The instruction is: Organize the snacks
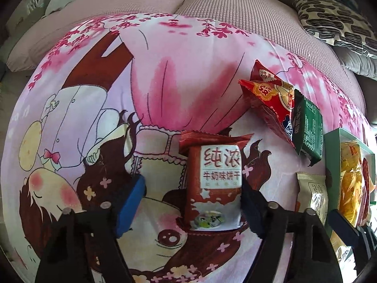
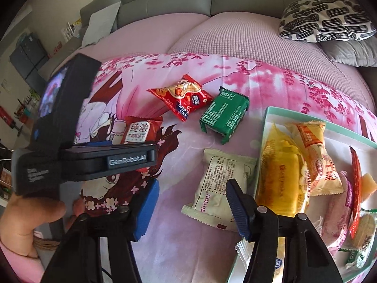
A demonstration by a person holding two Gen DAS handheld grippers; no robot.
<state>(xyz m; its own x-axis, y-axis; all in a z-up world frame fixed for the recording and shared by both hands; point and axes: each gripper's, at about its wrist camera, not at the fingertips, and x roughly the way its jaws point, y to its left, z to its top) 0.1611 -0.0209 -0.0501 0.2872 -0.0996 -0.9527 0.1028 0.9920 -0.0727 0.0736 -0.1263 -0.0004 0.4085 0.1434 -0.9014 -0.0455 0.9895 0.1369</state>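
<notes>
The left claw [image 1: 192, 202] is gaping wide and holding nothing, straddling the brown-and-white foil biscuit packet [image 1: 213, 186] lying on the pink cartoon-print blanket [image 1: 165, 75]; the packet's long axis is running straight ahead between the jaws, nearer the right one.

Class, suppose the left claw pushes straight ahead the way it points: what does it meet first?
Most likely the brown milk biscuit packet, which already lies between the open fingers of the left claw.

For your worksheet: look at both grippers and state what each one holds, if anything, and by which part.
Nothing is held. The left gripper is open around the brown milk biscuit packet, unclamped; the right gripper hangs open above the cream snack packet.
</notes>
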